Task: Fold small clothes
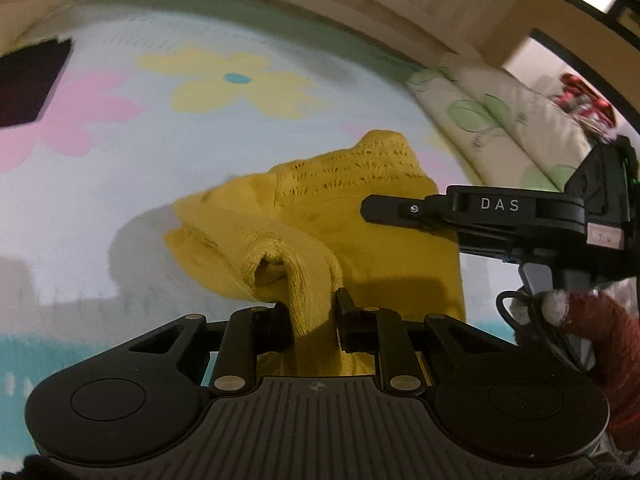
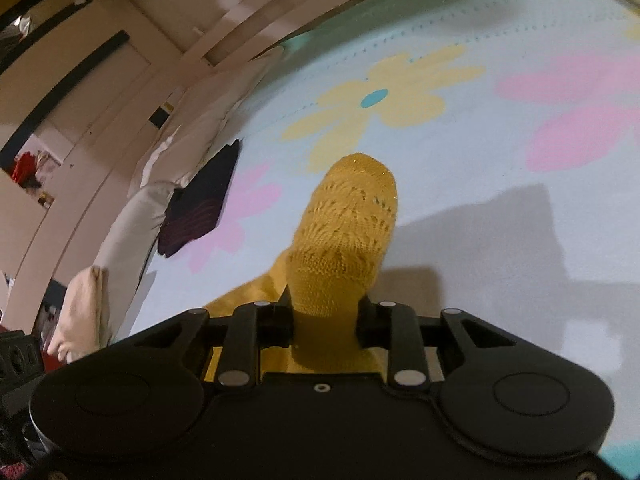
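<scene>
Pale blue bedding (image 1: 120, 168) printed with pink and yellow flowers serves as the work surface; a wooden frame runs behind it. Left of the yellow knit sock (image 1: 320, 216), a dark folded garment (image 1: 28, 80) lies well apart on the bedding. The sock itself is held off the surface, bunched between both tools. The left gripper (image 1: 312, 320) is clamped on the ribbed cuff end. To the sock's right, the right gripper (image 2: 326, 320) is closed on the lacy end, whose tip (image 2: 356, 200) stands up ahead of the jaws. Judgement: fold under way. Recommended practice is to keep both grips firm, align cuff over toe squarely, then lower the sock flat onto the bedding.
</scene>
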{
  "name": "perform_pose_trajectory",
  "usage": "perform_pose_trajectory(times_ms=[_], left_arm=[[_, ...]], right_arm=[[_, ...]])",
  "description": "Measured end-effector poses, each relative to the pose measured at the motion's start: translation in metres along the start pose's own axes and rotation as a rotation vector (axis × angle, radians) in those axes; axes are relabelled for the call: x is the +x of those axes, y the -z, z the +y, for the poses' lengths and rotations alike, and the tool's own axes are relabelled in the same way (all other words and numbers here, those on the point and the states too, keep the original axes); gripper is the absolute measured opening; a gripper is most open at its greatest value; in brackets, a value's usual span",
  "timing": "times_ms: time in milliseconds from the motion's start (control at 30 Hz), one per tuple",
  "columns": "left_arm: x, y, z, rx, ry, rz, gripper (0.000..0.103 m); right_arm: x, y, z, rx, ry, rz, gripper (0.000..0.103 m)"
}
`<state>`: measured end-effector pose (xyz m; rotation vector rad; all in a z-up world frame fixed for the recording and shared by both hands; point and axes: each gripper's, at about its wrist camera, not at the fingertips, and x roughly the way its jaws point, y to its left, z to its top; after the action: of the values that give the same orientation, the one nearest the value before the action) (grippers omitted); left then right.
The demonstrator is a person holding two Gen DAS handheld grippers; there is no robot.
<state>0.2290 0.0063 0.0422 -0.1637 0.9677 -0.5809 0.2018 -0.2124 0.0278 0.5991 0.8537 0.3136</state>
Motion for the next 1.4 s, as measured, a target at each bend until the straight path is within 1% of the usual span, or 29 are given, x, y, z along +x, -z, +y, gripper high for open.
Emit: perform_pose_trajectory(times_ms=[133,300,367,400,433,467,500,533,567,600,633,667,733,833,900,967,1033,1100,1167,1200,1233,1267,1333,1367,1400], left_arm=[[-0.023,0.017,-0.023,0.018,0.024,-0.029,0.02],[-0.041,0.046,-0.045,0.029,0.044,-0.055,0.02],[-0.043,0.065,-0.051,0.025,0.06,-0.044,0.02],[-0.041,0.073,-0.052,0.017,0.062,-0.027,0.021],[-0.034,0.083,-0.051,0.002,0.05,0.008,0.022],[-0.026,0.096,-0.046,-0.023,0.024,0.06,0.021],[-0.014,0.111,-0.04,-0.046,-0.012,0.139,0.021],[-0.003,0.123,-0.034,-0.062,-0.042,0.209,0.021],[0.006,0.136,-0.027,-0.08,-0.068,0.267,0.022],[0.007,0.144,-0.021,-0.097,-0.065,0.27,0.024],[0.003,0.145,-0.018,-0.106,-0.057,0.243,0.025],[0.0,0.142,-0.017,-0.109,-0.063,0.235,0.024],[-0.015,0.134,-0.015,-0.122,-0.057,0.162,0.024],[-0.031,0.118,-0.017,-0.102,-0.075,0.052,0.024],[-0.031,0.106,-0.024,-0.058,-0.089,0.013,0.025],[-0.022,0.092,-0.034,-0.004,-0.104,0.002,0.027],[-0.006,0.08,-0.044,0.039,-0.112,-0.001,0.03],[0.014,0.072,-0.052,0.07,-0.127,0.008,0.031],[0.03,0.076,-0.058,0.086,-0.155,0.017,0.031],[0.044,0.072,-0.058,0.089,-0.175,0.022,0.031],[0.043,0.076,-0.047,0.093,-0.184,0.024,0.031],[0.054,0.073,-0.044,0.101,-0.197,0.031,0.031],[0.069,0.07,-0.036,0.128,-0.234,0.04,0.036],[0.074,0.069,-0.032,0.138,-0.236,0.035,0.041],[0.077,0.068,-0.029,0.146,-0.23,0.021,0.042]], right_arm=[[-0.039,0.017,0.004,0.016,-0.003,-0.028,0.039],[-0.07,0.041,0.005,0.04,-0.024,-0.046,0.039],[-0.078,0.053,0.002,0.047,-0.023,-0.044,0.039],[-0.08,0.059,-0.001,0.054,-0.016,-0.039,0.039],[-0.08,0.065,-0.007,0.062,-0.001,-0.028,0.04],[-0.079,0.071,-0.015,0.06,0.037,-0.01,0.04],[-0.073,0.076,-0.023,0.037,0.109,0.018,0.046],[-0.066,0.08,-0.03,0.008,0.202,0.044,0.053],[-0.058,0.085,-0.04,-0.013,0.293,0.073,0.059],[-0.054,0.089,-0.05,-0.018,0.364,0.089,0.063],[-0.053,0.091,-0.059,-0.006,0.394,0.092,0.063],[-0.057,0.093,-0.067,0.03,0.382,0.079,0.063],[-0.069,0.09,-0.075,0.096,0.347,0.036,0.063],[-0.083,0.084,-0.069,0.094,0.319,-0.019,0.063],[-0.089,0.08,-0.061,0.075,0.283,-0.054,0.063],[-0.088,0.078,-0.053,0.048,0.264,-0.071,0.063],[-0.079,0.078,-0.047,0.004,0.258,-0.056,0.063],[-0.065,0.079,-0.04,-0.051,0.275,-0.032,0.063],[-0.048,0.081,-0.035,-0.105,0.303,-0.01,0.063],[-0.043,0.085,-0.038,-0.12,0.316,0.001,0.063],[-0.036,0.083,-0.039,-0.13,0.329,0.015,0.063],[-0.028,0.083,-0.04,-0.138,0.349,0.023,0.064],[-0.024,0.087,-0.04,-0.158,0.397,0.023,0.067],[-0.024,0.09,-0.047,-0.155,0.41,0.027,0.068],[-0.023,0.09,-0.055,-0.129,0.412,0.029,0.074]])
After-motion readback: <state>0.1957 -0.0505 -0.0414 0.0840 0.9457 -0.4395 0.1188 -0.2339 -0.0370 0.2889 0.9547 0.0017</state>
